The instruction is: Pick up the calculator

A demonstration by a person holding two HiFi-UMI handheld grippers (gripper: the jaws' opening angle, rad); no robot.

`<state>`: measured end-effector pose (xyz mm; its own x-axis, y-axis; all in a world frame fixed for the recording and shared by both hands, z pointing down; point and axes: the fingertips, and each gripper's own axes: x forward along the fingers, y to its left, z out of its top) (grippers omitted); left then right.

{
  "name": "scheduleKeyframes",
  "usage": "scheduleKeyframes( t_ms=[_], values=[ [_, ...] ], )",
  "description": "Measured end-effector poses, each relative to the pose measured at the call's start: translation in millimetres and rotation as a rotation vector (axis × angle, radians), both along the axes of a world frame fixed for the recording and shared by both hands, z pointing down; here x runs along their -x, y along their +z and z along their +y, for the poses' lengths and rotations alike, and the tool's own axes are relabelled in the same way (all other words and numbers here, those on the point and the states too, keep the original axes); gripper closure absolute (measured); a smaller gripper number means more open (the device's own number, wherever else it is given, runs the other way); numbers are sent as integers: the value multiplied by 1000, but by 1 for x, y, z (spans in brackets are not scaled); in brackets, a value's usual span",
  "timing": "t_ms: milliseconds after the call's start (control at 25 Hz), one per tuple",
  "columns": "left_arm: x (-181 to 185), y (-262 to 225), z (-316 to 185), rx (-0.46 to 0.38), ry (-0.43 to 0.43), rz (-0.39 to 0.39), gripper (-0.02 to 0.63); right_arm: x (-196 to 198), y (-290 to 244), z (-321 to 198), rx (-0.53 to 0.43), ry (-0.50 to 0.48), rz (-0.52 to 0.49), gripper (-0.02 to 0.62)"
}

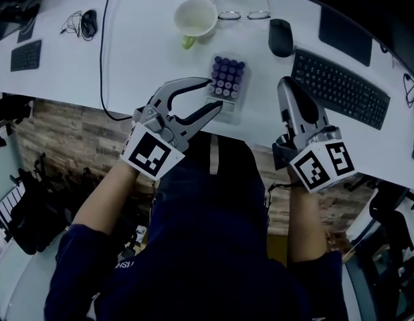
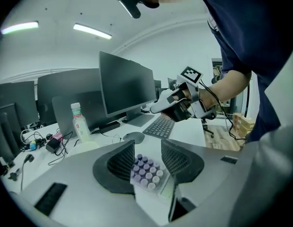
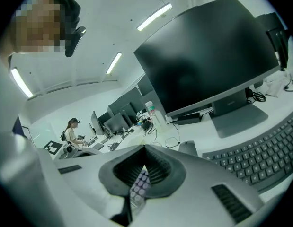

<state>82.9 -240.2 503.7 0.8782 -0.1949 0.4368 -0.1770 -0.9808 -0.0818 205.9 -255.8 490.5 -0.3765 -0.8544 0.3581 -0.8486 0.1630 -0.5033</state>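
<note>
While I hold both tools over the front edge of the white tabletop (image 1: 146,59), the calculator (image 1: 227,77) lies flat on it, close to that edge, its rows of purple keys facing up. My left gripper (image 1: 215,93) reaches in from the left with its jaws spread wide, and their tips sit at the calculator's near left corner. Its own camera frames the keypad in the gap between the two ribbed pads. Whether either pad touches the casing, I cannot tell. The calculator rests on the tabletop, not lifted.

My right gripper (image 1: 287,84) points away from me just to the calculator's right, apart from it, with its jaws pressed together at the tips and nothing held. Through the slit below those tips, its camera catches a sliver of the purple keys.

Behind the calculator stands a white cup (image 1: 195,17) with a green handle, and a pair of glasses (image 1: 244,15) lies just to the cup's right. A black mouse (image 1: 280,37) sits ahead of the right gripper. A black keyboard (image 1: 340,89) runs diagonally to that gripper's right. A large dark monitor (image 3: 203,51) stands behind the keyboard, and a clear bottle (image 2: 80,122) with a white cap is upright farther along the tabletop.
</note>
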Motion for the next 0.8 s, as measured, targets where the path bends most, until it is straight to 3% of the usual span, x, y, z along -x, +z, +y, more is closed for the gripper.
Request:
scheduleKeyframes(
  t_ms=[200, 800],
  values=[
    [6, 32, 13, 14, 58, -74, 413, 3, 20, 6, 25, 21, 6, 591],
    [12, 94, 53, -94, 261, -216, 413, 12, 55, 23, 71, 48, -2, 591]
  ],
)
